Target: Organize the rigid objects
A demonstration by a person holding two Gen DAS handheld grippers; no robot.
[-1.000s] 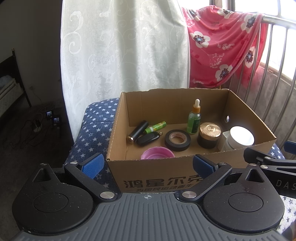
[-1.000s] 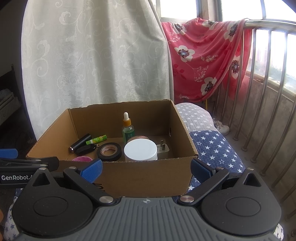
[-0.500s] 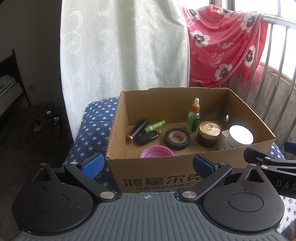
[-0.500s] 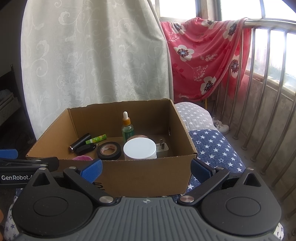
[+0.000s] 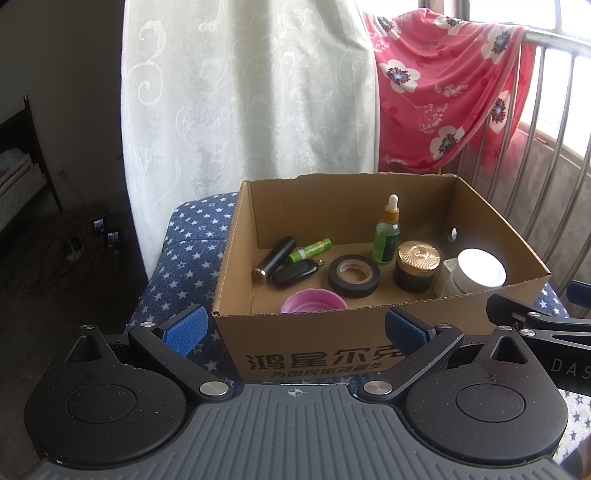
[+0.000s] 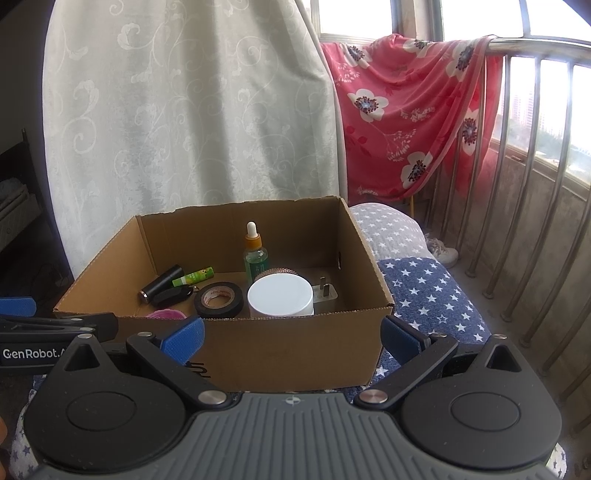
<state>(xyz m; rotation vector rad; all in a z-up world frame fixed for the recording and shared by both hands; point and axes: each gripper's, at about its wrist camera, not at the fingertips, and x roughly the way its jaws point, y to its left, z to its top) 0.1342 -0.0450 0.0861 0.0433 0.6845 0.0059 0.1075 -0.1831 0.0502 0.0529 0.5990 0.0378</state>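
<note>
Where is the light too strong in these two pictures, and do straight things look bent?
Left wrist view: the white jar lid is blown out by sunlight. Right wrist view: the window is overexposed, and the metal railing bars curve from fisheye distortion.

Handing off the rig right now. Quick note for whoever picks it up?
Left gripper: open, empty, hovering before the cardboard box.
Right gripper: open, empty, also at the box's near wall.
In the box: black tube, green tube, key fob, tape roll, pink cup, dropper bottle, gold-lid jar, white-lid jar, white plug.
Done: everything visible sits inside the box.
Left: nothing obvious outside; perhaps tidy the layout.
</note>
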